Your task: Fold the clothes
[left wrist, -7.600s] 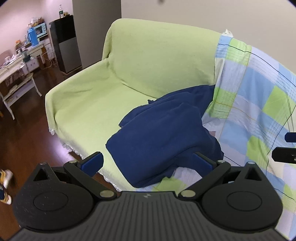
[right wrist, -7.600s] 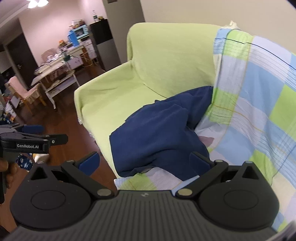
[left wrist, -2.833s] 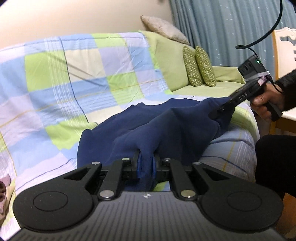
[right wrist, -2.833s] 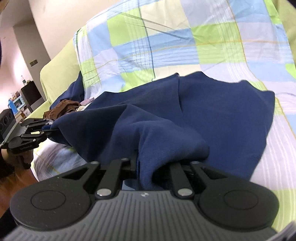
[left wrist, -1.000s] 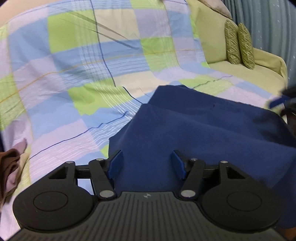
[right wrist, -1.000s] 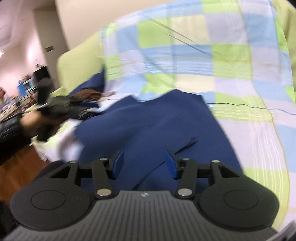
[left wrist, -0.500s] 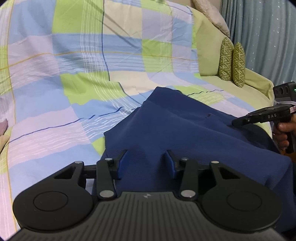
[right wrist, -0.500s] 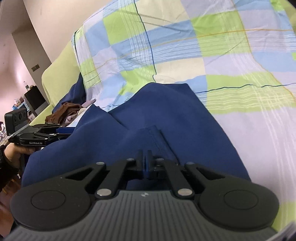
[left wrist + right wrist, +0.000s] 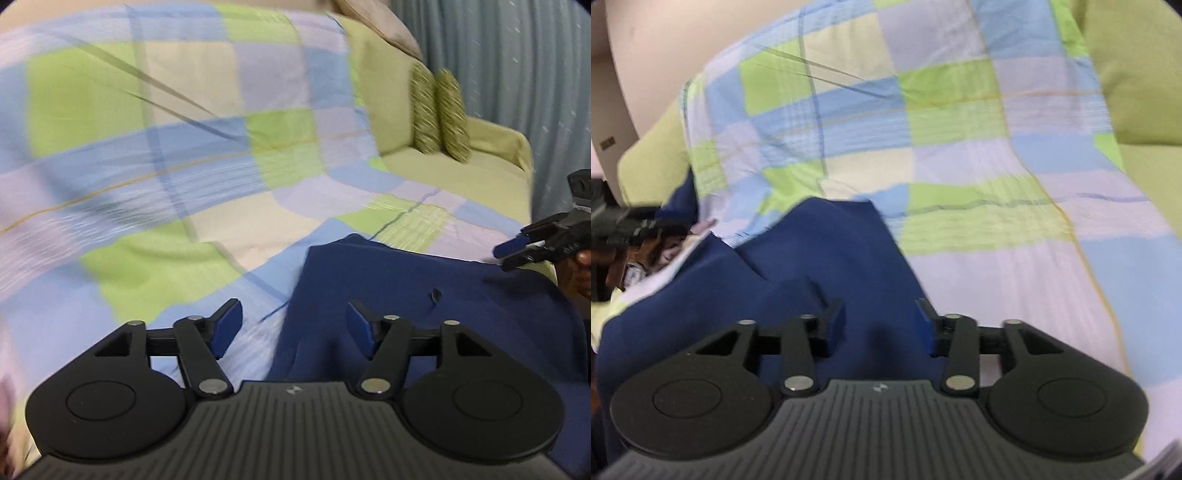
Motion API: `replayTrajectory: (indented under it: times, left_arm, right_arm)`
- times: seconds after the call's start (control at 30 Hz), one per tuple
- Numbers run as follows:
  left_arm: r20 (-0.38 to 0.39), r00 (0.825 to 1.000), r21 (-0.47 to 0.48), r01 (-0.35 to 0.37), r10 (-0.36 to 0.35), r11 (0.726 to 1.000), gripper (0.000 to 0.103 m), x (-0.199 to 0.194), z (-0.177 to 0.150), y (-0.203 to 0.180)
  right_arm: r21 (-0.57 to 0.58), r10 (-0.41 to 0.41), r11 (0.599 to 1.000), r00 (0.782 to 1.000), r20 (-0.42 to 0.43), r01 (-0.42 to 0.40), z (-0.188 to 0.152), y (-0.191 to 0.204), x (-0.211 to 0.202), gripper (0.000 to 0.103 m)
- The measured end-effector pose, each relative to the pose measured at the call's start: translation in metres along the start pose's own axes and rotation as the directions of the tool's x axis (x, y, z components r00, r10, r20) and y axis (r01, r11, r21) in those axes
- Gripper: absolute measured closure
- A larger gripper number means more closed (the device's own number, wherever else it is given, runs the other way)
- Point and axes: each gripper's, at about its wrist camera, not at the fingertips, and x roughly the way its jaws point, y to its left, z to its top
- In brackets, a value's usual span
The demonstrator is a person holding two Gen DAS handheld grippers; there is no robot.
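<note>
**Both claws let go over the blue garment**

My left claw (image 9: 293,325) stands with its jaws spread, having just been opening, and nothing is caught between the blue pads (image 9: 227,326). It hangs over the near left edge of the garment (image 9: 424,295): the left pad sits above the checked sheet (image 9: 166,155), the right pad above dark blue cloth. My right claw (image 9: 880,326) also has its jaws parted, having just been opening, and the pads (image 9: 836,325) press on nothing; the garment (image 9: 820,258) lies under and between them, loose.

The garment lies spread on the checked sheet covering the sofa seat, its far corner pointing toward the backrest. In the right wrist view a fold ridge runs across it just ahead of the left pad, and its near part falls out of the picture below the claw. In the left wrist view a small dark loop (image 9: 436,294) sticks up from the cloth.

Seen from the left wrist, my right claw (image 9: 524,247) reaches in from the right edge above the garment's far side, with my hand (image 9: 581,266) behind it. Beyond the sheet are the green sofa (image 9: 480,177), two patterned cushions (image 9: 439,114) and a blue-grey curtain (image 9: 517,62). Seen from the right wrist, my left claw (image 9: 631,221) shows blurred at the left edge, beside a brown heap of clothes (image 9: 668,247).
</note>
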Motion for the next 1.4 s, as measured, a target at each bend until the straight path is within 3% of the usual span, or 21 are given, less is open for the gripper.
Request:
replayTrajectory:
  times: [0.23,0.33,0.37,0.43,0.5,0.63,0.83,0.93,0.97,1.0,1.03,1.07,1.1,1.27,1.4]
  left_arm:
    - [-0.125,0.983,-0.007,0.134,-0.134,0.991,0.038,0.092,0.018,-0.003]
    - [-0.199,0.957,-0.006,0.215,-0.212,0.977,0.040,0.116,0.022,-0.013]
    - [-0.212,0.950,-0.005,0.234,-0.230,0.972,0.046,0.120,0.024,-0.016]
    - [-0.202,0.946,0.008,0.258,-0.252,0.966,0.101,0.119,0.028,-0.020]
    - [-0.164,0.955,0.029,0.254,-0.246,0.967,0.100,0.110,0.030,-0.022]
    - [-0.053,0.970,0.022,0.237,-0.235,0.971,0.100,0.080,0.028,-0.020]
    - [0.081,0.970,-0.014,0.231,-0.230,0.973,0.100,0.033,0.022,-0.014]
    - [0.093,0.971,-0.020,0.224,-0.221,0.974,0.100,0.025,0.019,-0.015]
    - [0.096,0.971,-0.022,0.220,-0.217,0.975,0.100,0.022,0.018,-0.015]
    - [0.102,0.972,-0.024,0.216,-0.213,0.976,0.100,0.018,0.016,-0.016]
    - [0.115,0.972,-0.026,0.211,-0.206,0.977,0.100,0.012,0.015,-0.016]
    - [0.133,0.971,-0.030,0.205,-0.199,0.978,0.100,0.005,0.013,-0.016]
    - [0.153,0.970,-0.035,0.199,-0.191,0.979,0.100,-0.002,0.012,-0.017]
    - [0.250,0.962,-0.064,0.132,-0.112,0.989,0.100,-0.042,0.012,-0.021]
    - [0.336,0.942,-0.137,0.038,0.011,0.990,0.100,-0.093,0.021,-0.009]
  right_arm:
    - [0.110,-0.031,0.994,0.998,0.050,0.025,-0.029,-0.006,-0.053,0.050]
    - [0.178,-0.055,0.983,0.997,0.051,0.045,-0.048,-0.001,-0.075,0.049]
    - [0.201,-0.066,0.978,0.997,0.049,0.055,-0.056,-0.001,-0.082,0.049]
    - [0.254,-0.083,0.965,0.995,0.048,0.068,-0.070,0.002,-0.097,0.047]
    - [0.314,-0.095,0.946,0.995,0.040,0.078,-0.085,0.004,-0.106,0.042]
    - [0.423,-0.099,0.903,0.995,0.017,0.083,-0.114,0.002,-0.114,0.041]
    - [0.511,-0.082,0.856,0.996,-0.020,0.081,-0.139,0.003,-0.102,0.040]
    - [0.543,-0.058,0.838,0.998,-0.019,0.059,-0.146,0.001,-0.092,0.040]
    - [0.567,-0.055,0.822,0.998,0.003,0.044,-0.150,-0.002,-0.090,0.044]
    - [0.606,-0.047,0.795,0.998,0.028,0.020,-0.152,-0.005,-0.092,0.057]
    - [0.627,-0.035,0.779,0.998,0.055,-0.007,-0.151,-0.005,-0.096,0.086]
    - [0.626,-0.033,0.779,0.997,0.063,-0.014,-0.150,-0.005,-0.097,0.097]
    - [0.611,-0.036,0.791,0.996,0.076,-0.018,-0.146,-0.002,-0.101,0.100]
    - [0.467,-0.040,0.883,0.987,0.158,-0.039,-0.105,0.012,-0.129,0.101]
    - [0.255,-0.015,0.966,0.979,0.201,-0.037,-0.029,0.013,-0.136,0.101]
